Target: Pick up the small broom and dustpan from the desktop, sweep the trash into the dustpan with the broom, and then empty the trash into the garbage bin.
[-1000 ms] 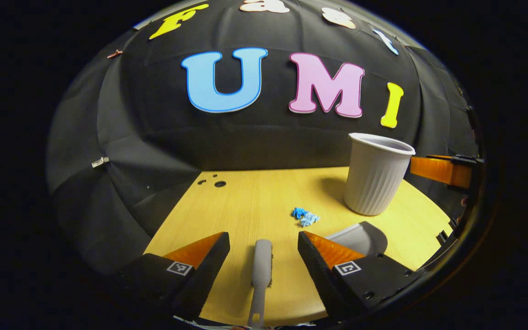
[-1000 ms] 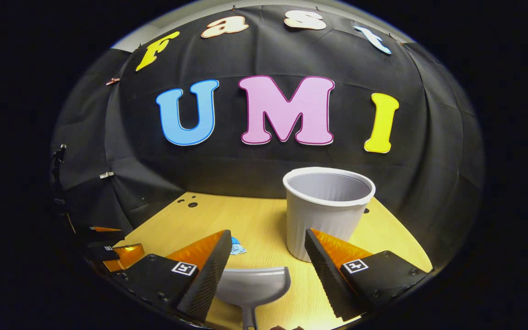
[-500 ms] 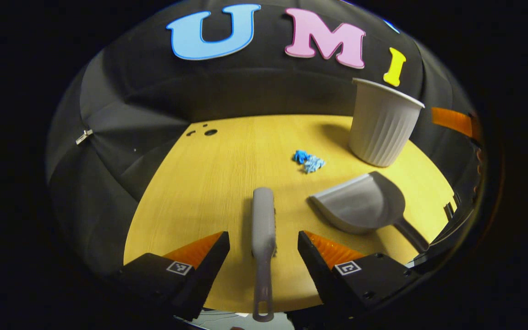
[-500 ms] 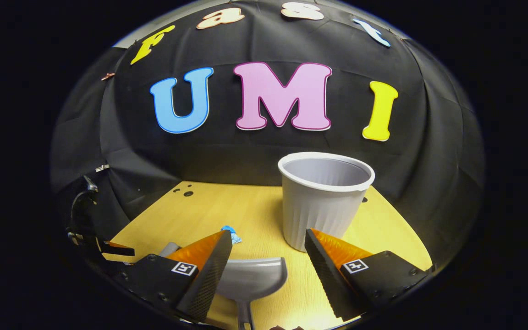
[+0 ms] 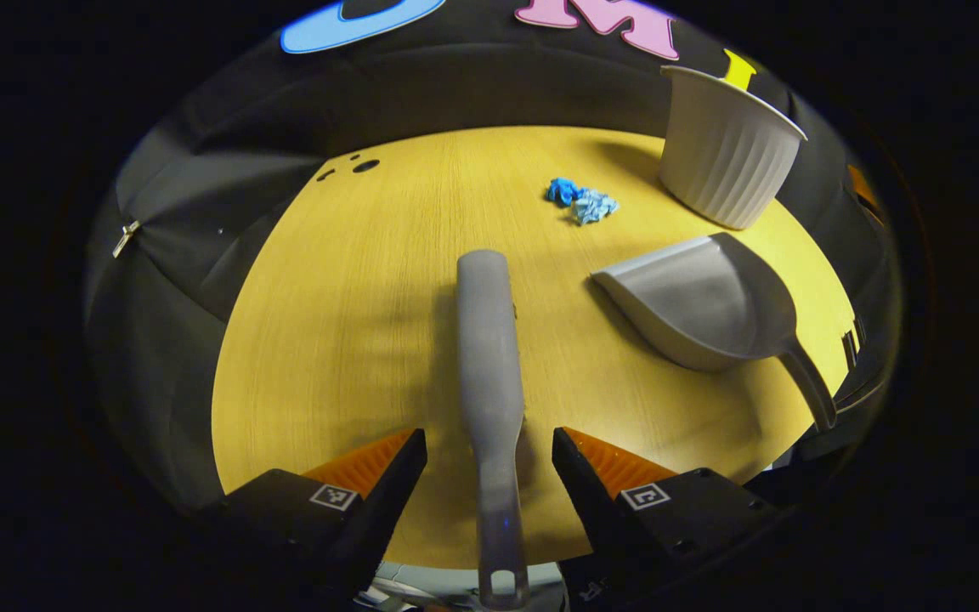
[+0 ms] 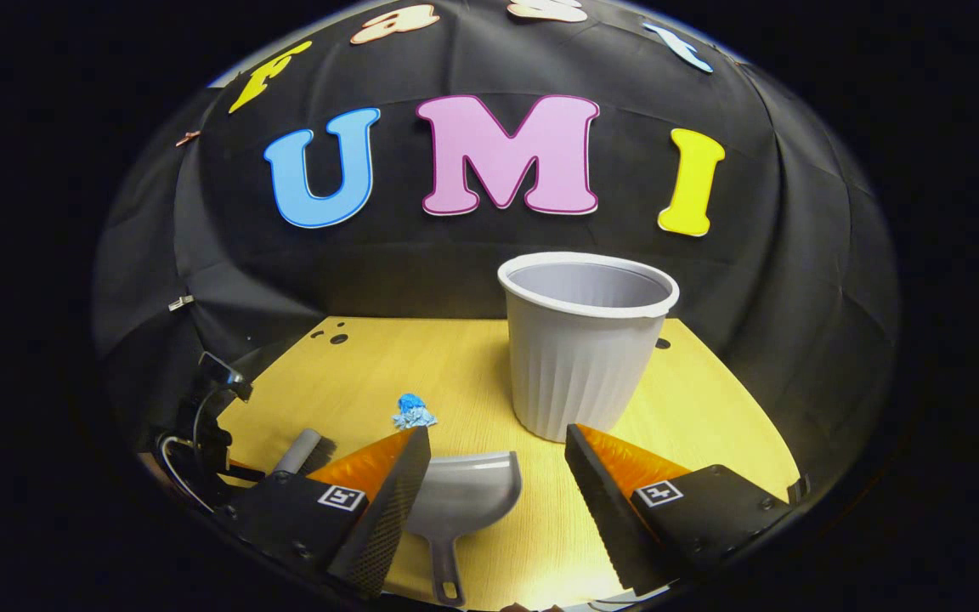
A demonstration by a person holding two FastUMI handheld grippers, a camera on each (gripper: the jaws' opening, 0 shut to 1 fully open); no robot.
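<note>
A grey small broom (image 5: 488, 357) lies flat on the yellow desktop (image 5: 353, 323), its handle running toward me between the fingers of my left gripper (image 5: 489, 449), which is open and not touching it. The grey dustpan (image 5: 702, 302) lies to its right, handle pointing to the near right edge. Blue crumpled trash (image 5: 581, 201) sits farther back. In the right gripper view my right gripper (image 6: 496, 444) stands open above the dustpan (image 6: 461, 503), whose handle points toward me. The broom's head (image 6: 304, 450) and the trash (image 6: 412, 412) lie to its left.
A ribbed grey garbage bin (image 6: 583, 340) stands upright at the back right of the desk, also seen as the bin (image 5: 726, 157) beyond the dustpan. Small holes (image 5: 365, 166) mark the desk's far left corner. Black cloth walls surround the desk.
My left gripper has risen and tilted down over the broom, so the handle now lies between its fingers. My right gripper has pulled back a little, bringing the dustpan's handle into view.
</note>
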